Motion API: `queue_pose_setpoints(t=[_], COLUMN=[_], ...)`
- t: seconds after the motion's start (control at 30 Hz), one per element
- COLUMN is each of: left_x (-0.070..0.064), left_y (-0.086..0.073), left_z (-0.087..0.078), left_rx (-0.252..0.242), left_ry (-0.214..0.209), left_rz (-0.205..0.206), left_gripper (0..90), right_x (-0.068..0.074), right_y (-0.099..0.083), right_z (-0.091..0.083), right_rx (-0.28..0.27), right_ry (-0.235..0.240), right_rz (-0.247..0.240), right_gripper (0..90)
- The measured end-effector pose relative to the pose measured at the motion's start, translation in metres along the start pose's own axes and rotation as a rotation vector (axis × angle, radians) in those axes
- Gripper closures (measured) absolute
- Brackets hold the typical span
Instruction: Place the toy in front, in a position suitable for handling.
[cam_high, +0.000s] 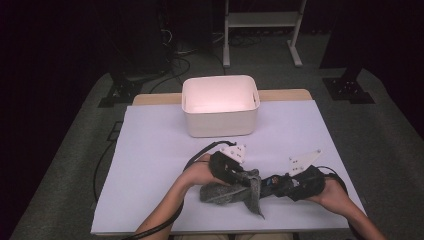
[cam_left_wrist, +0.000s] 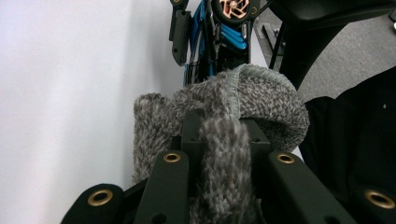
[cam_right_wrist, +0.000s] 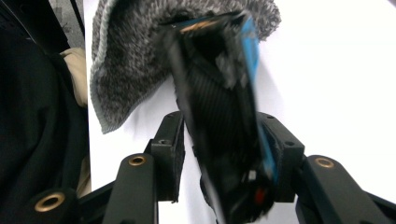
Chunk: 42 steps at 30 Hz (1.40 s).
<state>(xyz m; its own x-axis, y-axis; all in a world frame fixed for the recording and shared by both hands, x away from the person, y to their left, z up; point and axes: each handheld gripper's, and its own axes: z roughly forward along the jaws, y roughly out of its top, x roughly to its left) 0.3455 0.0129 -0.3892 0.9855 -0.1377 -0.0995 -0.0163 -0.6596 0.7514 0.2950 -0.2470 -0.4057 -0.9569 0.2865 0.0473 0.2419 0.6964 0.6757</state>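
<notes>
A grey fuzzy cloth (cam_high: 227, 193) lies at the front middle of the white-covered table (cam_high: 150, 165). My left gripper (cam_high: 241, 178) is shut on a fold of it; in the left gripper view the cloth (cam_left_wrist: 271, 100) bulges over that gripper (cam_left_wrist: 222, 122). My right gripper (cam_high: 280, 186) comes in from the right, shut on a black and blue device (cam_high: 269, 181). In the right gripper view, the device (cam_right_wrist: 219, 93) stands blurred between the jaws of my right gripper (cam_right_wrist: 224, 126), with its far end against or inside the cloth (cam_right_wrist: 126, 60). The device (cam_left_wrist: 219, 37) shows just beyond the cloth.
An empty white bin (cam_high: 220, 125) stands at the back middle of the table. Behind the table are a white stand (cam_high: 262, 20) and floor cables (cam_high: 175, 50). The person's dark clothing (cam_left_wrist: 355, 140) lies close to the table's front edge.
</notes>
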Motion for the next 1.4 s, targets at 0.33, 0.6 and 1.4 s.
queue_pose_setpoints(t=[0.33,0.6,1.4], left_x=[0.000,-0.003,-0.005], left_y=[0.011,0.019,0.009], left_z=[0.010,0.014,-0.015], left_rx=[0.015,0.059,0.014], left_ry=[0.001,0.024,0.063], left_rz=[0.028,0.063,0.041], left_gripper=[76.3,76.1,76.1], right_x=[-0.011,-0.017,-0.011], right_y=[-0.040,-0.051,-0.006], right_z=[0.007,0.016,0.030], right_rx=[-0.037,-0.034,0.094], right_ry=[0.037,0.026,0.008], right_rz=[0.112,0.145,-0.059], right_gripper=[51.1,51.5,55.0])
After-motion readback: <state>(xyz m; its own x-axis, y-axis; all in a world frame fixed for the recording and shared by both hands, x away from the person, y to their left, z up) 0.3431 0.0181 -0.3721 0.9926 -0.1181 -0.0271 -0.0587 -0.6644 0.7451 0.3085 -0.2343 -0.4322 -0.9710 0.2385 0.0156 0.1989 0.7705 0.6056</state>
